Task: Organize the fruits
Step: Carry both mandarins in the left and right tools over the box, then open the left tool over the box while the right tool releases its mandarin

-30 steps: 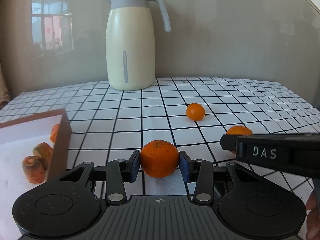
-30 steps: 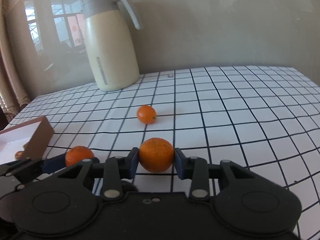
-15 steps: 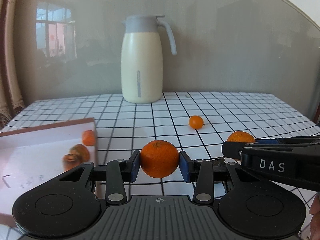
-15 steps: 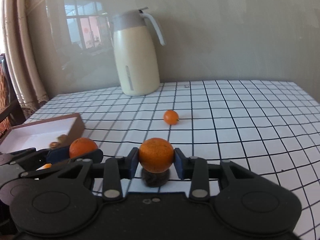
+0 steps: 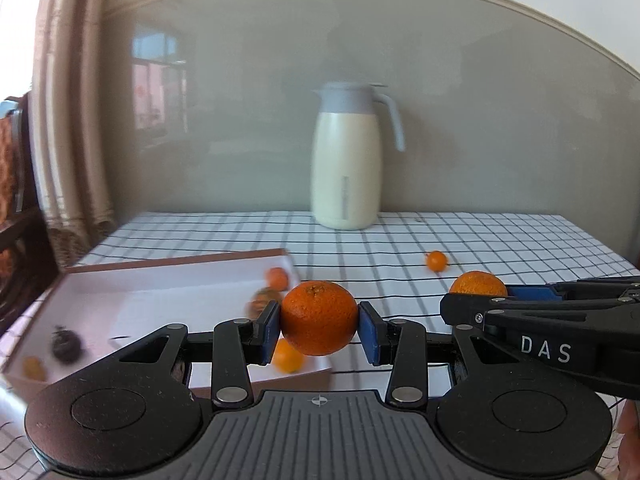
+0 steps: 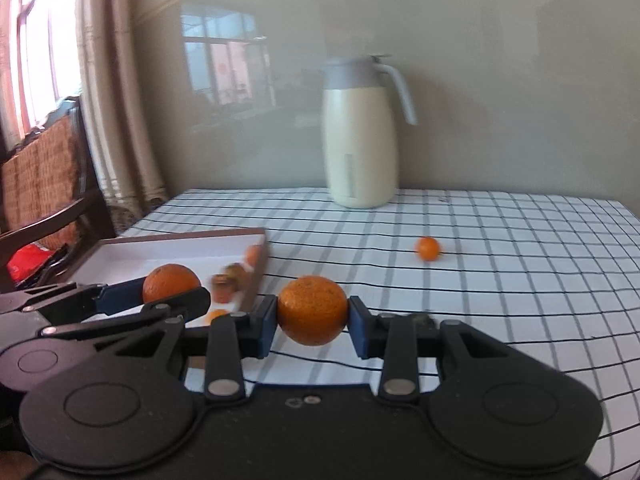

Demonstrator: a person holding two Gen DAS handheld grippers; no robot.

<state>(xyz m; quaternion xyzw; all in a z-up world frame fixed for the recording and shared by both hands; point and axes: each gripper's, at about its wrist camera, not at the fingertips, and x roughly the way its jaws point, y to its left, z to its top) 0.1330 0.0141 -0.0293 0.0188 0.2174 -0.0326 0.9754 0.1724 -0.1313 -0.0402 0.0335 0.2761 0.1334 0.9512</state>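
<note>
Right now your left gripper (image 5: 319,334) has its fingers clamped on an orange (image 5: 319,317), lifted over the near corner of the white box (image 5: 168,300). Your right gripper (image 6: 312,330) pinches a second orange (image 6: 312,309) above the checked counter (image 6: 500,280), just beside the box. A small orange (image 6: 427,248) lies farther back, before the jug (image 6: 360,136).

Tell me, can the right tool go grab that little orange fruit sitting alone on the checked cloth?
Probably not yet. The right tool already pinches a big round orange, so it has no room for the little orange fruit, though the checked cloth between looks bare.
</note>
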